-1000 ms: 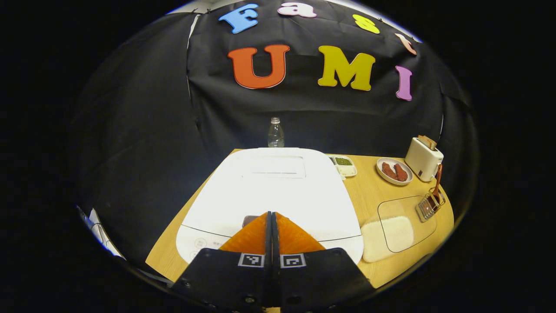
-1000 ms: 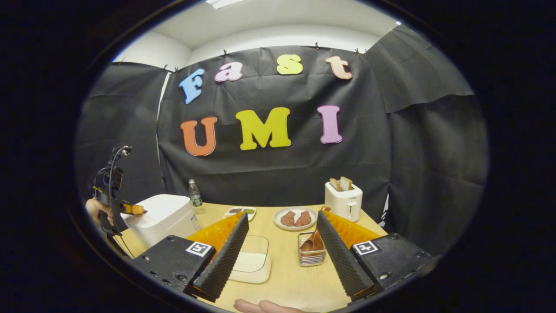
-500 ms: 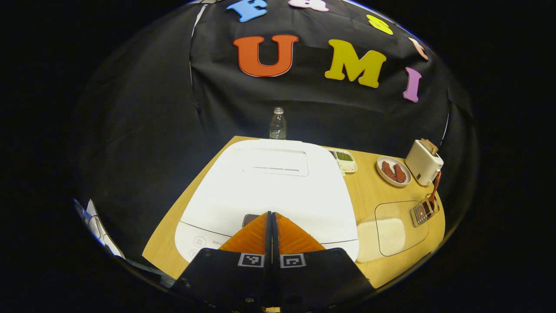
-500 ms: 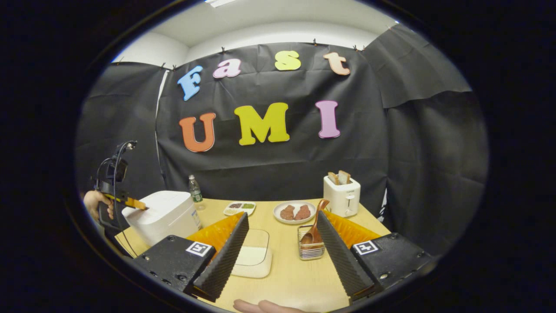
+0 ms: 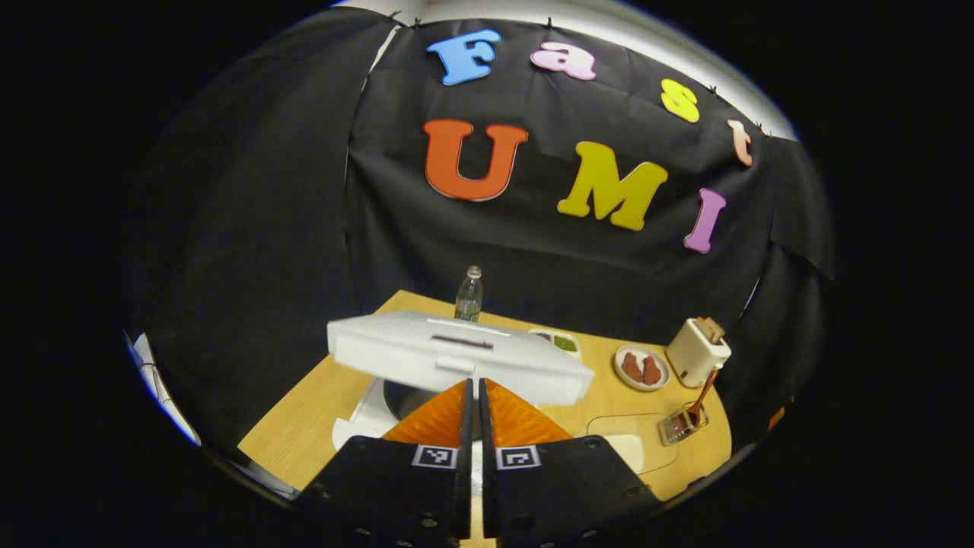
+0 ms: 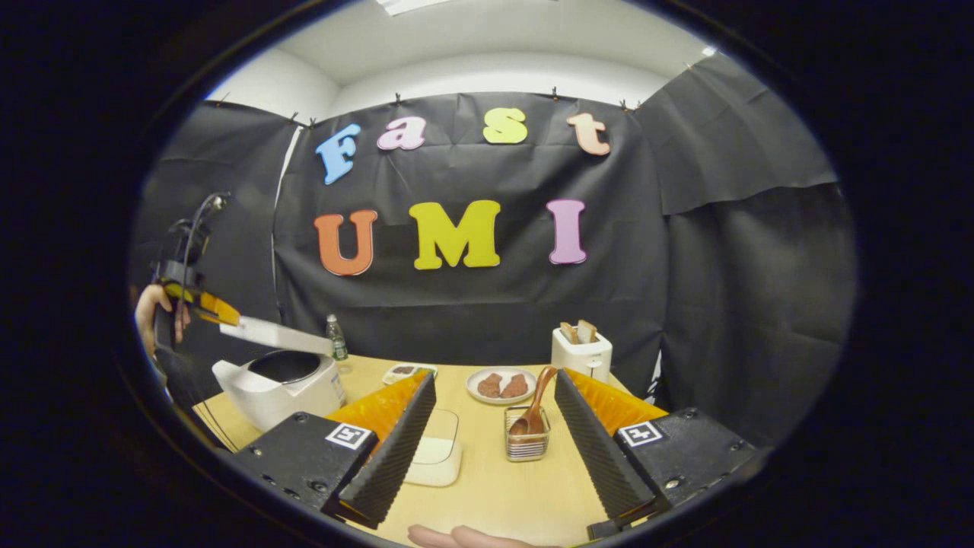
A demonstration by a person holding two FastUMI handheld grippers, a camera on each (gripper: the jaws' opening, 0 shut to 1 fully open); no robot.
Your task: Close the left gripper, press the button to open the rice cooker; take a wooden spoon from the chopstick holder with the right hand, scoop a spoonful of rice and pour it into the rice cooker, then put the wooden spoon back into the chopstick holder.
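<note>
In the left gripper view we are finding the left gripper (image 5: 472, 388) with its two fingers pressed together and nothing between them, poised just in front of the rice cooker (image 5: 365, 415), which is standing near the left edge of the table (image 5: 304, 426). The lid (image 5: 456, 354) is standing part-way open, tilted up, and a dark inner pot is showing beneath it. Toward the right edge we are noting the wire chopstick holder (image 5: 681, 425) with the wooden spoon (image 5: 701, 394) leaning out of it, and a lidded container of rice (image 5: 628, 449) between the holder and the cooker. In the right gripper view we are recording the right gripper (image 6: 494, 415) with its fingers spread wide and empty, hovering over the near edge of the table. The holder is sitting just ahead between the fingers, the spoon bowl-down inside it with its handle slanting up and to the right. We are judging the spoon light, rigid and smooth; the free upper handle is offering the best purchase, and a firm pinch should stop it swivelling.
</note>
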